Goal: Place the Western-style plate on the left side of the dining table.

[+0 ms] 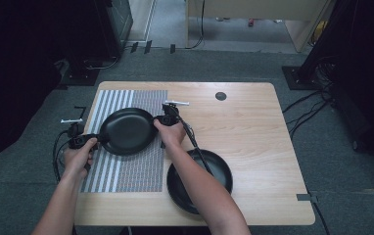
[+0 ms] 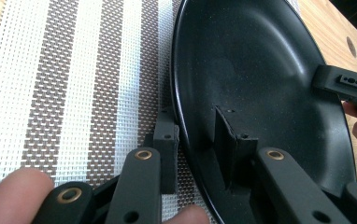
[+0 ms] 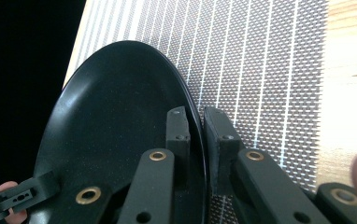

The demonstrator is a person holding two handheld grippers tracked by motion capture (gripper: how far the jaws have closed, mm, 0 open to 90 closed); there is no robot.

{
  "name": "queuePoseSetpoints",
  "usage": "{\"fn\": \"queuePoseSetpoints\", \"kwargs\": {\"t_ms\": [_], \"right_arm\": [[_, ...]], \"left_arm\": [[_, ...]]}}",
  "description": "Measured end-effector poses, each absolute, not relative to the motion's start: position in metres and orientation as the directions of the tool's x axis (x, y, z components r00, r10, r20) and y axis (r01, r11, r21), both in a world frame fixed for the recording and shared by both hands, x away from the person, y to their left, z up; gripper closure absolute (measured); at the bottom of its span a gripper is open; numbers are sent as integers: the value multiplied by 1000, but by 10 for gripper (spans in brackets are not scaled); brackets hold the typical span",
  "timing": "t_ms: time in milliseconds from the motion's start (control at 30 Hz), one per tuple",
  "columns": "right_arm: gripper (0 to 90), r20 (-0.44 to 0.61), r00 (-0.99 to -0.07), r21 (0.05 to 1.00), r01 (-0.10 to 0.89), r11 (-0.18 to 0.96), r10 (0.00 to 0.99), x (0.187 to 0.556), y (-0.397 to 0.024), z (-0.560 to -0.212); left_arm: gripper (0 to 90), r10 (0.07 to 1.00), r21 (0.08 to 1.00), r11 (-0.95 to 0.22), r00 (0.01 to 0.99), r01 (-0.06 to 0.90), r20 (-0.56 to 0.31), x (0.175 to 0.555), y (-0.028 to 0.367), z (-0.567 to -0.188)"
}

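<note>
Jaws of both grippers are pinching the rim of the same black plate (image 1: 128, 130), one on each side. Left gripper (image 2: 200, 151): one jaw inside the dish, the other outside under the rim, w/ the rim wedged between; in the left gripper view they look not quite flush, so the clamp there may be light. Right gripper (image 3: 201, 140): jaws pressed close on the opposite rim, edge sandwiched between the pads.

Nearest the jaws, just under & beside them, is the striped woven placemat (image 1: 126, 166); the plate sits over it, spanning jaw to jaw. Can't tell if it's lifted off or resting on the mat. Beyond the left jaws, across the dish, the right gripper shows at the far rim. Behind the right jaws, toward the person & well apart from the mat, a second black plate (image 1: 214, 169) lies on the bare wooden surface (image 1: 253, 122), partly under the right forearm.

Handling, as a guess: plate looks rigid, smooth, glossy, so slippery at the rim; moderately heavy, prob. breakable or chips if dropped. Shallow sloped wall, thin lip. Best hold is what's set up: opposite rim points, pads deep past the lip, kept level so it doesn't pivot out.
</note>
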State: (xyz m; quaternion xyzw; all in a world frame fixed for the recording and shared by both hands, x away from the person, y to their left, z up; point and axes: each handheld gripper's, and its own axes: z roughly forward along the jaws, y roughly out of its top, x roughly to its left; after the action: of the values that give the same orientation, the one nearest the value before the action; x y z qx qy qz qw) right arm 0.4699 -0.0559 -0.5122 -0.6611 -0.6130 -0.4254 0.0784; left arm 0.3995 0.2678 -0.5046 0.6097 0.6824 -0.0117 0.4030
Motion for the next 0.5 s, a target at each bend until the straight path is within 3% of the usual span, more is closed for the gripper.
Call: {"fn": "queuePoseSetpoints", "kwargs": {"t_ms": [100,267,400,500], "right_arm": [[806,656,-110,416,878,-236,746,470,-55,-512],[721,659,-121,423,875,-234,742,470,-55,-510],[658,599,-161,499,841,-208,784,466,-58,-502],[637,580,-191,537,820,-195,792,463,-61,-498]], "left_arm": [[714,827,482,248,76,840,-558,399,268,-504],[676,840,500,221,97,837,-534,398,266,-504],[526,853,513,191,117,837,-508,397,259,-500],[403,915,550,121,122,826,-385,394,245,-491]]}}
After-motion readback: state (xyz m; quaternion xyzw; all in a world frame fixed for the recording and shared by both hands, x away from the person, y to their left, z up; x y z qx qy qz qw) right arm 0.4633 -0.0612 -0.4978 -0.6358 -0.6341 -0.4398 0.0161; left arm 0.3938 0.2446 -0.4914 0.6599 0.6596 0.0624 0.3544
